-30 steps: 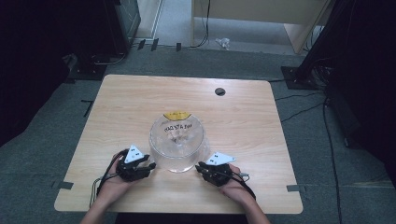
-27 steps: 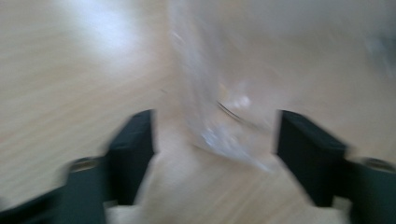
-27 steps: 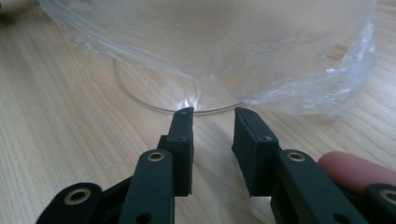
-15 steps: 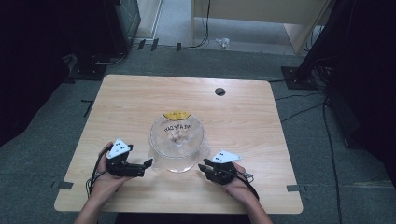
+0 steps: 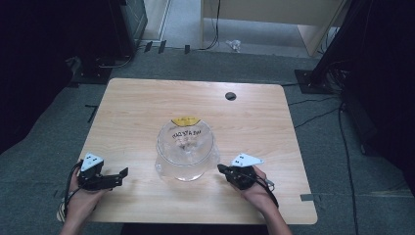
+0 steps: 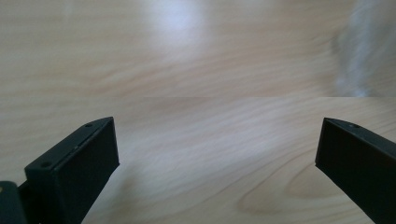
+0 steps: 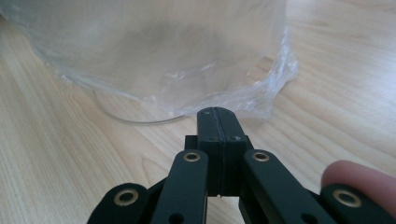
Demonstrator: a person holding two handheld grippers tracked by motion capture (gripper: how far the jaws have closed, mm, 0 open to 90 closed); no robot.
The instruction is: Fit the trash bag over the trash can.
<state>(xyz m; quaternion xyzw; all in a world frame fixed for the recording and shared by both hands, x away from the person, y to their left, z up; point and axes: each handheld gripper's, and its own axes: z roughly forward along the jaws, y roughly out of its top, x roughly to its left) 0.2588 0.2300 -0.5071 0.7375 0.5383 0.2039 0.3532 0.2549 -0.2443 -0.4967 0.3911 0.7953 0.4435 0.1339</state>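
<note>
One wooden table (image 5: 147, 112), two grippers, one clear bowl-like container (image 5: 185, 144) — that's the count.

The container sits near the middle of the table, slightly toward the person's side. It is transparent, wrapped or lined in clear plastic film (image 7: 275, 70) that bunches out at the base. There is dark printed text on its far inner side, too small to read, and one yellow piece (image 5: 185, 120) at its far rim, touching or just behind it — cannot tell which.

Left gripper (image 5: 120, 174): held in the left hand (image 5: 80, 198) near the table's front-left corner, pointing right toward the container and well apart from it. Its jaws are spread wide, nothing between them; in the left gripper view there is bare wood grain between the two black jaws, with a blurred pale edge of the container at the upper right.

Right gripper (image 5: 221, 169): held in the right hand (image 5: 257, 188) at front right, pointing left, tip just beside the container's base. Its jaws are pressed together with nothing between them. In the right gripper view the closed tip (image 7: 217, 116) sits right at the film's edge; contact cannot be told. One fingertip (image 7: 355, 175) shows at the lower right of that view.

One dark round hole or grommet (image 5: 230, 96) sits near the table's far edge. Each gripper carries one grey triangular plate on top.
</note>
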